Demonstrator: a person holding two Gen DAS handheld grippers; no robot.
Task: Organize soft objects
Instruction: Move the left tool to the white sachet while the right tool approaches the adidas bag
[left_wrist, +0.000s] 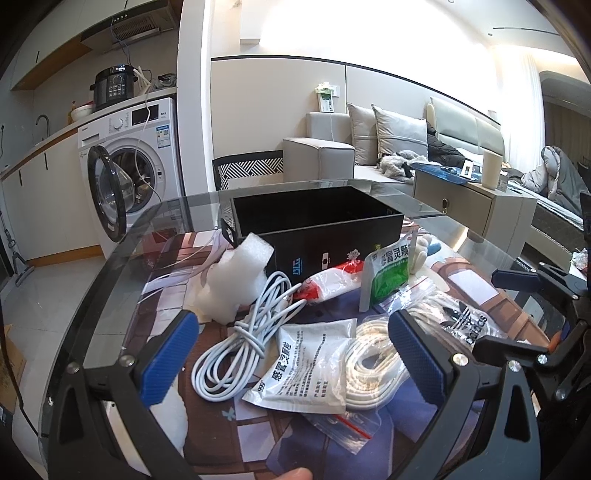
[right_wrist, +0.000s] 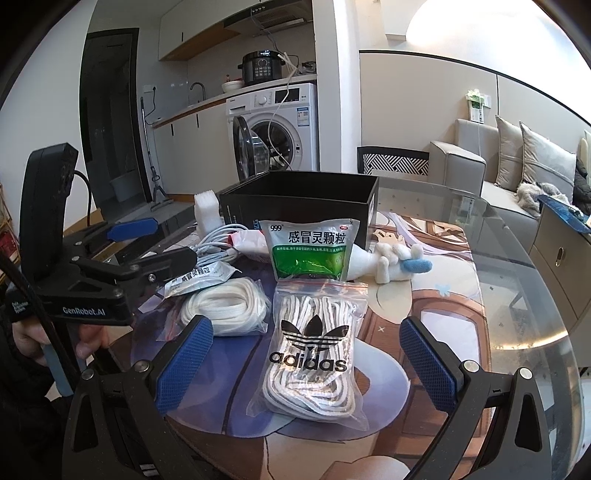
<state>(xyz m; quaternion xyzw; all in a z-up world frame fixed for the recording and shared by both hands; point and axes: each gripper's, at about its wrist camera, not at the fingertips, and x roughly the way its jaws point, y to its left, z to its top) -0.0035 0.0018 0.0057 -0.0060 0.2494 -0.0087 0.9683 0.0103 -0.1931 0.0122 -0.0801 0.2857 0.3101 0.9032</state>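
Left gripper (left_wrist: 291, 354): jaws standing wide apart, blue pads (left_wrist: 170, 360) empty, touching nothing, hovering over the near edge of the glass table (left_wrist: 110, 266). A fingertip is showing at the bottom edge of the left wrist view. Right gripper (right_wrist: 306, 363): jaws likewise spread wide, holding nothing, hanging just above the adidas bag (right_wrist: 314, 350).

Adidas bag: clear zip bag of white laces, lying flat between the right gripper's pads, long axis running away from the camera, zip end pointing toward the black box (right_wrist: 299, 199). Whether the pads are touching the bag, I cannot tell.

Just left of it, a second clear bag holding a coil of white cord (right_wrist: 225, 308) is lying flat. A grey sachet (left_wrist: 303, 365) is resting partly over that bag, between the left gripper's pads in the left wrist view, printed text running lengthwise toward the camera. Left of the sachet, a bundled white cable (left_wrist: 243, 339) is lying with its long axis angling away toward the box.

Farther back, a green-and-white sachet (right_wrist: 310, 247) is standing upright, leaning against the front wall of the box. Beside it, on the right, a white plush toy (right_wrist: 399, 260) is lying on its side. A red-and-white packet (left_wrist: 328, 282) is lying to the sachet's left. White foam (left_wrist: 236, 280) is sitting near the box's left corner.

Black box: open-topped, standing at the back of the group.
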